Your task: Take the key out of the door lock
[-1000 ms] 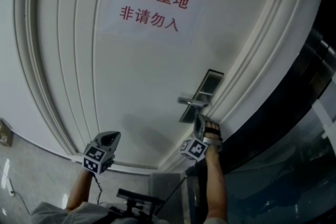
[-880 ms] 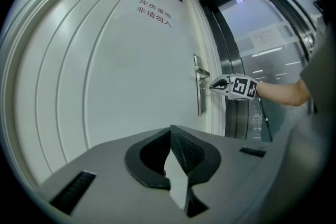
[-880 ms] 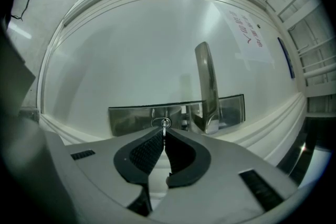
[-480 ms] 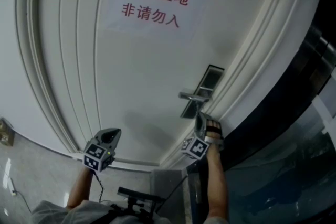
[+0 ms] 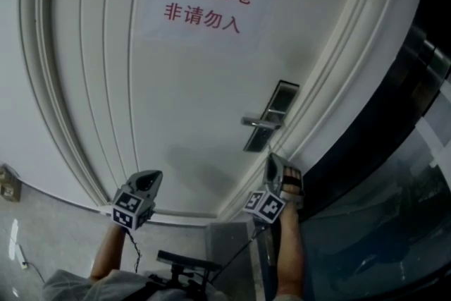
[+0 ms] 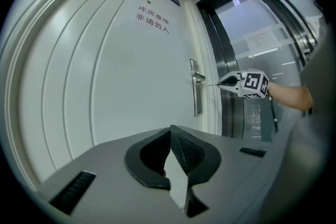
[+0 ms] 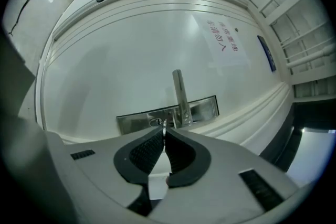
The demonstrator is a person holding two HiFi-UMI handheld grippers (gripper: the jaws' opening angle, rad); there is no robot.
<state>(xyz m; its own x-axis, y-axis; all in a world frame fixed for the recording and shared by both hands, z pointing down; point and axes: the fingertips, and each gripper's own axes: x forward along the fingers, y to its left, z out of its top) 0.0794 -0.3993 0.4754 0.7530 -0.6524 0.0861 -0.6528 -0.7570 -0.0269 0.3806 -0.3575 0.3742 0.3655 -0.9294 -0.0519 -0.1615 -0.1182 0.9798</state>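
Right claw [image 7: 164, 135]: pressed together on the key [image 7: 164, 127], whose thin metal edge shows right at the tips. It points level at the door, so the key stays in line with the slot and does not bend on the way out.
Key: low centre of the right gripper view, just in front of the keyhole [image 7: 156, 121]. From the left gripper view a thin sliver sticks out of the claw toward the door, with a gap to the lock, so it looks drawn clear, or very nearly.
Lock plate [image 7: 205, 108]: a shiny strip across the middle of that view, with the lever handle [image 7: 179, 94] rising from it, beside the keyhole.
Left claw [image 6: 170, 131]: tips closed on nothing, held low and well to the left of the lock in the head view. It seems parked there to leave the other hand room.
Door [image 5: 197, 95]: white, panelled, shut, with a paper sign [image 5: 204, 3] in red characters at the upper centre.
Stage: extraction judged all but done.
Risk: the thin key could twist in such a small pinch.
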